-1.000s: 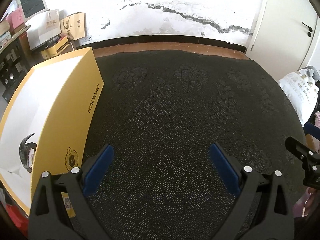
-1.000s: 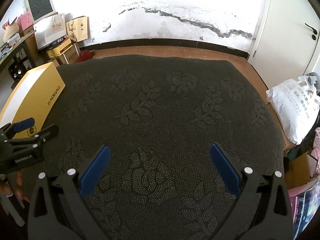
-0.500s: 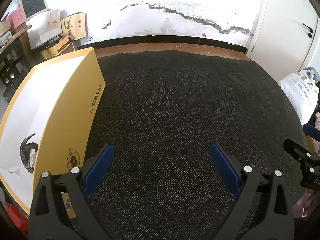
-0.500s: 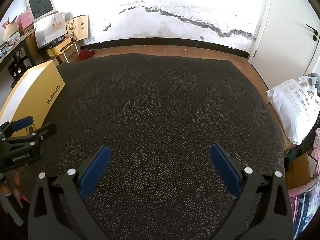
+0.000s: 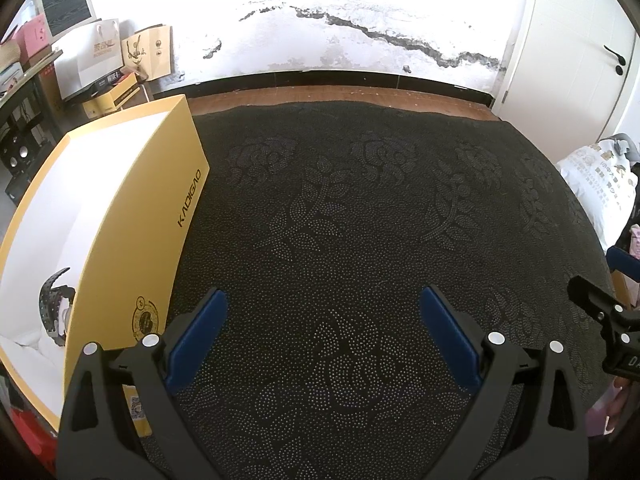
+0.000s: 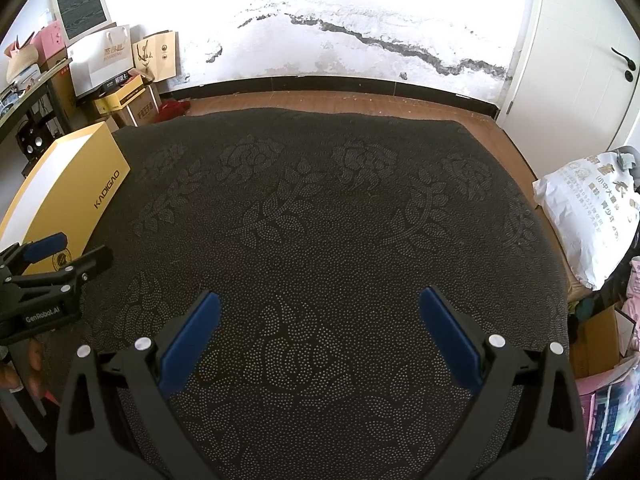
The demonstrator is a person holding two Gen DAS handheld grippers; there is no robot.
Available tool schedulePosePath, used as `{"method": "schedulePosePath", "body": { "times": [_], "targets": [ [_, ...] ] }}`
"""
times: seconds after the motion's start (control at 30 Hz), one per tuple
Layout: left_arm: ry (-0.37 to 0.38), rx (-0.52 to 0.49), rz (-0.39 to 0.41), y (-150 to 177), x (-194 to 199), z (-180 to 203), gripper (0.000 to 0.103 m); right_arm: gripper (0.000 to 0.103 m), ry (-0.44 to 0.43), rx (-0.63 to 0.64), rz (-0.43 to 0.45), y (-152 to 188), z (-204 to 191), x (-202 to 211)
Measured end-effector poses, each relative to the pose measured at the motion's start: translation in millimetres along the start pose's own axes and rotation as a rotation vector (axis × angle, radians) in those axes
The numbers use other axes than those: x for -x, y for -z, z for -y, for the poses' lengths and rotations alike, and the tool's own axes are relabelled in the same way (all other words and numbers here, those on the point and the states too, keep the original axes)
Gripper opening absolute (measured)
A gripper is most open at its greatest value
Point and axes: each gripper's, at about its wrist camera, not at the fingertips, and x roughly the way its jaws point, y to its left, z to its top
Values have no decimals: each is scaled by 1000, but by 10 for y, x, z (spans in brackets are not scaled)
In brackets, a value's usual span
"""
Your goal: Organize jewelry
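A yellow box with a white inside lies open at the left of the dark flower-patterned cloth. A black watch rests in its near corner. My left gripper hangs open over the cloth just right of the box, nothing between its blue pads. My right gripper is also open and empty, above the cloth's middle. In the right wrist view the yellow box sits far left, with the left gripper in front of it. The right gripper shows at the left wrist view's right edge.
Paper bags and cartons stand against the back wall at left. A white printed sack lies right of the cloth, with a white door behind it. Wooden floor runs along the cloth's far edge.
Both grippers have drifted slightly back and up, so the cloth pattern slid a little in each view. Both stay open and empty.
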Motion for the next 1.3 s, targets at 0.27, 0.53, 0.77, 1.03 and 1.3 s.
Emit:
{"method": "schedulePosePath", "body": {
  "times": [0.27,0.53,0.77,1.03,1.3],
  "targets": [
    [-1,3,-2,-9,-1,8,95,96,3,-2,4,-4,6,-6],
    [-4,2,-4,-16,-3,26,97,96,3,-1,6,4,-6,4],
    [-17,-18,11,-23,24,47,97,96,4,-3,7,7,-1,9],
    [-3,-5,-2,-23,2,9,97,96,4,-2,7,7,0,8],
    [-4,-10,-2,-17,6,24,97,96,4,1,6,6,1,13]
  ]
}}
